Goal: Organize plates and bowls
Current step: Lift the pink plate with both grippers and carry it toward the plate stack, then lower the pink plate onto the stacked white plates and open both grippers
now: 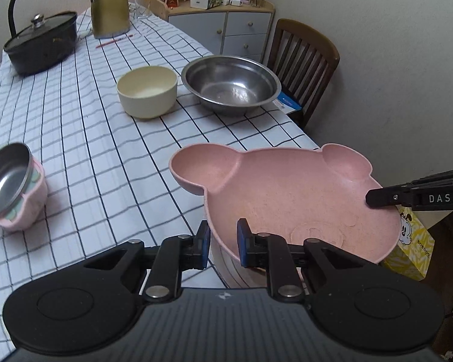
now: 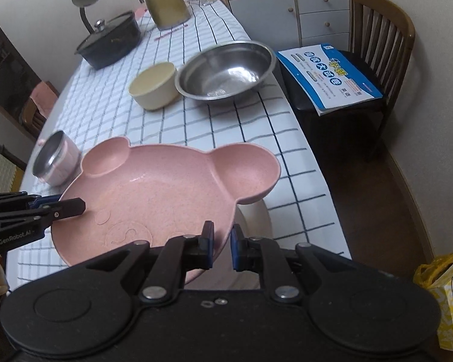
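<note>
Fingers first: the left gripper (image 1: 223, 242) has its blue-padded fingers (image 1: 242, 241) clenched on the near rim of the pink plate (image 1: 287, 193), and the right gripper (image 2: 222, 246) is pinching the opposite rim the same way, so both hands carry this one plate between them. The plate hangs above the near edge of the counter (image 1: 105, 157), tilted a little, partly out past the cloth.

What could go wrong? Each grip is only a thin bite on a smooth lip. If the two hands drift apart or twist against each other, the rim could slip from one pair of pads and the plate would swing or drop, possibly off the counter's edge. Beyond the plate sit the cream bowl (image 1: 148, 90) and the steel basin (image 1: 231, 86); a careless sweep forward could clip either one. To the plate's left the small steel-lined cup (image 1: 12, 187) already leans, and I'd judge a nudge could roll it.

Materials now: the plate is matte, speckled pink plastic, shaped like a bear's head with two round ear pockets and a faint embossed face. The basin is shiny, wide and shallow. The bowl is dull cream with straight walls. The cloth is white with a dark grid, lying slightly rippled.
</note>
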`<state>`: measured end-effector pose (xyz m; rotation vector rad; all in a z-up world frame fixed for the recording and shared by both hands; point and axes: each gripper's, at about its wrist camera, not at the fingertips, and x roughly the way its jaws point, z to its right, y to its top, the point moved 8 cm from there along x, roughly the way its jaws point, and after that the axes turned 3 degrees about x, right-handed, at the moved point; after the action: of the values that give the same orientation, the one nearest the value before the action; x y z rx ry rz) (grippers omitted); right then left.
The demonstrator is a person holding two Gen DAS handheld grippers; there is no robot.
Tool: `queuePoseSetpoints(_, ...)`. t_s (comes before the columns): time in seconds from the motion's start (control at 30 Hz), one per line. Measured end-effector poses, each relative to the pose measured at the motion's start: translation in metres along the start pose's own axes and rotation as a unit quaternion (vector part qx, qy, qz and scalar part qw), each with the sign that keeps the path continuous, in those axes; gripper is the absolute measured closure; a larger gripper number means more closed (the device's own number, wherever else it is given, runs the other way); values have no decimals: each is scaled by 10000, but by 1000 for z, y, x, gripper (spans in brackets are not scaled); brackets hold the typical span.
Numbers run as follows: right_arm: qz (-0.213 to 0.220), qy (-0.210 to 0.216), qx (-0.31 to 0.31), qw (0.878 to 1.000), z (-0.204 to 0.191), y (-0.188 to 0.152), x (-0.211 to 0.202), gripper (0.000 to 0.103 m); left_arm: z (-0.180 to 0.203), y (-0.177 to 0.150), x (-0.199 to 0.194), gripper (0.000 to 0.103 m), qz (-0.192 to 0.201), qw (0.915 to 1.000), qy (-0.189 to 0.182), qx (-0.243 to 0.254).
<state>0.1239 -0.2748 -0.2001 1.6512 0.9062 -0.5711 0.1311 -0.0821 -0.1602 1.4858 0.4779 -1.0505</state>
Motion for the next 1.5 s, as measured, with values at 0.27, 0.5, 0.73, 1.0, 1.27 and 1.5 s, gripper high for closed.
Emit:
queuePoseSetpoints(0.27,60,46,-271,9996,15,-7,15,91,10,-16,17,86,-8,9999,155,60)
queuePoseSetpoints(0.5,90,38,-357,9993,25,-8,25,92,16,-25,28,86,-92,9999,131,-22)
queuePoseSetpoints(0.73,-18,-2,-340,9994,31,-9,35,92,17,-29,37,86,-197,9996,199,43)
queuePoseSetpoints(1.0,-21,-88,-446,9990,31,-10,43,92,19,-34,43,86,-277,9993,241,-12)
queuePoseSetpoints(1.27,80,-216,-520,9984,29,-5,49,92,16,-33,49,86,-316,9990,295,-73)
queuePoseSetpoints(1.5,116,-341,-533,9979,28,-3,54,88,14,-32,56,86,-357,9987,350,-41)
